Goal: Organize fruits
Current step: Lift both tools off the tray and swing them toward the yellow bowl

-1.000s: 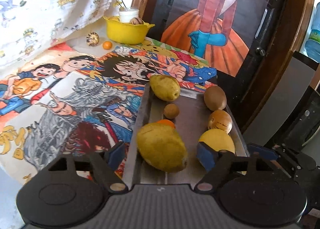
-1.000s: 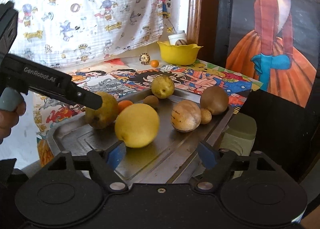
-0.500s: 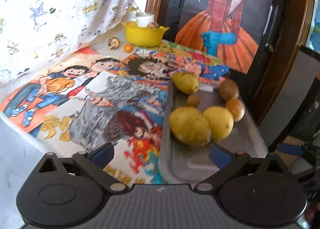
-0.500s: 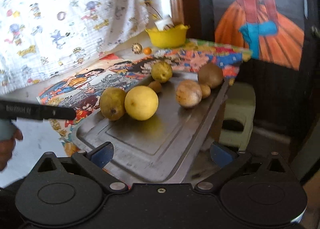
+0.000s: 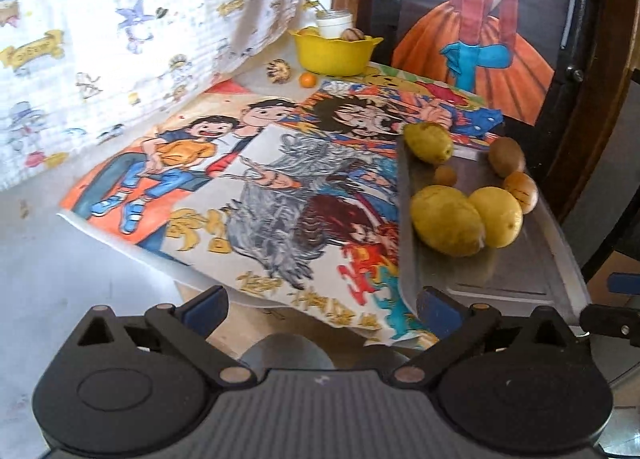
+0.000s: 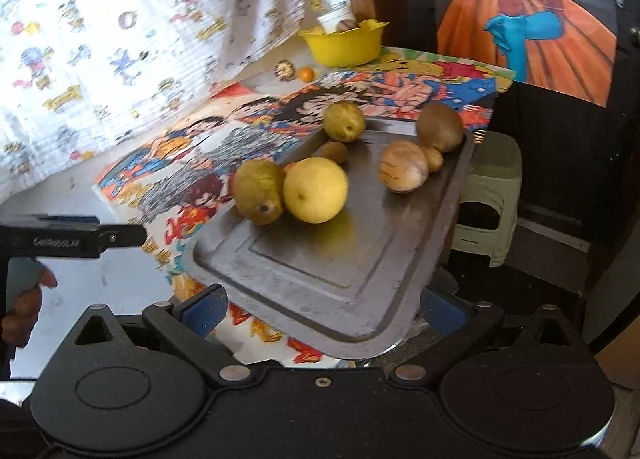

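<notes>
A steel tray lies at the table's right edge and carries several fruits. Among them are a greenish pear touching a yellow round fruit, a second pear at the far end, and brown fruits. My right gripper hangs open over the tray's near edge, holding nothing. My left gripper is open too, pulled back over the table's front edge, left of the tray; it shows as a black arm in the right wrist view.
A yellow bowl with a white cup and a nut stands at the back. A patterned ball and a small orange lie beside it. Cartoon posters cover the table. A green stool stands right of the tray.
Both grippers let go, spread their jaws wide and drew back from the tray. The left gripper slid left off the tray, leaving the pear and yellow fruit resting side by side.
</notes>
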The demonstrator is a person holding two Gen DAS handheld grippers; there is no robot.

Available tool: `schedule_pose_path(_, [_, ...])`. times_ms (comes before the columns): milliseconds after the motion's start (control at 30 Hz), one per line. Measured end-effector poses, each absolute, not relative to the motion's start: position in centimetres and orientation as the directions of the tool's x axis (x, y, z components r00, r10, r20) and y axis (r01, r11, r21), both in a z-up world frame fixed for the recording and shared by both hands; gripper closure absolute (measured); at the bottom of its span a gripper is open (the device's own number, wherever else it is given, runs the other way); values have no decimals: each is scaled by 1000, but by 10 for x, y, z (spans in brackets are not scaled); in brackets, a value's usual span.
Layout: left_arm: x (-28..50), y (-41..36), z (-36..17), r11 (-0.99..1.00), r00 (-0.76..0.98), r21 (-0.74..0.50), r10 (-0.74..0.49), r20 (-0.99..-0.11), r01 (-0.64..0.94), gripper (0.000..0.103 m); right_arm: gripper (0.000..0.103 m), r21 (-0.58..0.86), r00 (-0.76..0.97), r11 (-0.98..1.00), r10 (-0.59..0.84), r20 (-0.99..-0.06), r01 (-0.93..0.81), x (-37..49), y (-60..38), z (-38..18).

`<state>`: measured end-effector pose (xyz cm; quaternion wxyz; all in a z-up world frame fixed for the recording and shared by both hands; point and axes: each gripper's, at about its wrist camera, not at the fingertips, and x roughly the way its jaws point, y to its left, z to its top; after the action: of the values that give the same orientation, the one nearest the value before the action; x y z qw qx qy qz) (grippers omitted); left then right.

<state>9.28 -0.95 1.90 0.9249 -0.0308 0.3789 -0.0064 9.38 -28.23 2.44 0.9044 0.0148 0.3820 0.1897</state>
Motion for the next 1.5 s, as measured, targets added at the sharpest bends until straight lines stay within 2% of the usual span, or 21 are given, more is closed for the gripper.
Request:
schedule_pose_path(367, [96, 11, 14, 997, 683, -29, 25, -730, -67, 1, 1, 173, 563, 904, 384, -732, -392, 93, -265, 20])
schedule_pose_path(567, [106, 22, 18, 997, 679, -11, 41, -733, -71, 1, 1, 165, 631, 925, 357, -689, -343, 113, -279, 42])
schedule_pose_path(700, [120, 35, 29, 997, 693, 27, 73, -717, -76, 1, 1, 128, 695, 922, 362, -621, -365, 135, -292, 75])
schedule_pose_path(867, [142, 52, 53, 990, 748, 112, 140, -648, -88, 1, 1, 11, 769, 892, 397, -501, -452, 169, -295, 123])
schedule_pose_path(1067, [181, 57, 85, 965, 863, 259, 171, -475, -48, 1, 1, -167, 764, 786, 489, -421, -596, 218, -274, 162])
schedule_pose_path(1200, [224, 45, 96, 900, 929, 434, 137, -344, 28, 0, 1, -234, 686, 665, 575, -446, -709, 264, -256, 174])
schedule_pose_path(1267, [254, 38, 94, 861, 941, 506, 132, -311, 46, 0, 1, -265, 636, 591, 602, -483, -762, 293, -246, 176])
schedule_pose_path(1400, [323, 35, 85, 807, 945, 573, 60, -322, 144, 0, 1, -284, 549, 478, 623, -557, -831, 359, -227, 180])
schedule_pose_path(1500, [363, 30, 77, 770, 935, 600, 13, -355, 218, 0, 1, -317, 530, 432, 587, -612, -844, 402, -207, 177])
